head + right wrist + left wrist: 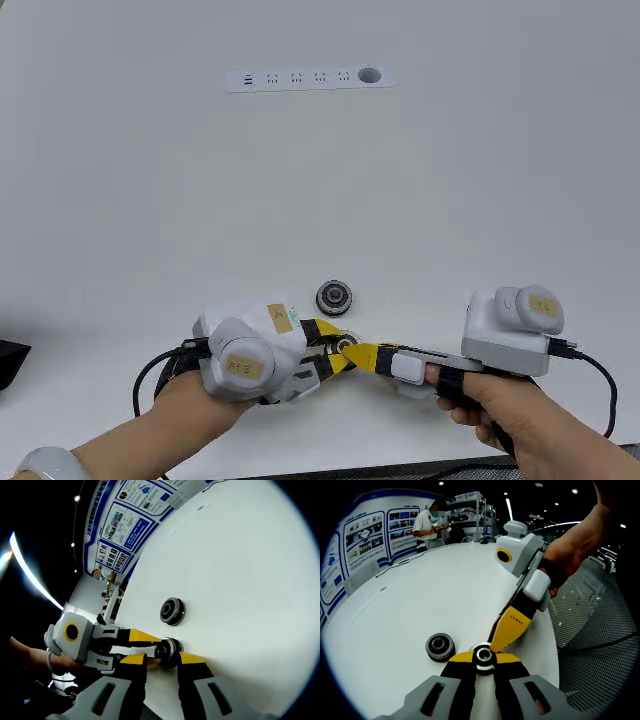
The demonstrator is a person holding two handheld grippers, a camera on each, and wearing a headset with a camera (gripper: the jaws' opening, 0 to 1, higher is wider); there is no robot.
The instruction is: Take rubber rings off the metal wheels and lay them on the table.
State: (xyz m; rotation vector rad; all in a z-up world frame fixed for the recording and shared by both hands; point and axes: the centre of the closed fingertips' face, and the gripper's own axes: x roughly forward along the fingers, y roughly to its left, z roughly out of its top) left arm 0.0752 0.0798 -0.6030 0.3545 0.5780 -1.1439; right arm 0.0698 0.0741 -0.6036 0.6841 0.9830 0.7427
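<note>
Wheel (484, 655) tight in left tongs (485, 658), right tongs (163, 657)

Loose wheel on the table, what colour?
Black with a grey metal centre; wheel shows best in left gripper view.

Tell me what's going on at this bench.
A person holds a gripper in each hand, low at the near edge of the white table. The left gripper and the right gripper are both closed on the same small metal wheel, from opposite sides. Whether its rubber ring has started to come off is too small to tell. A second wheel, with a dark ring around it, lies flat just beyond them. A power strip lies at the far side.
</note>
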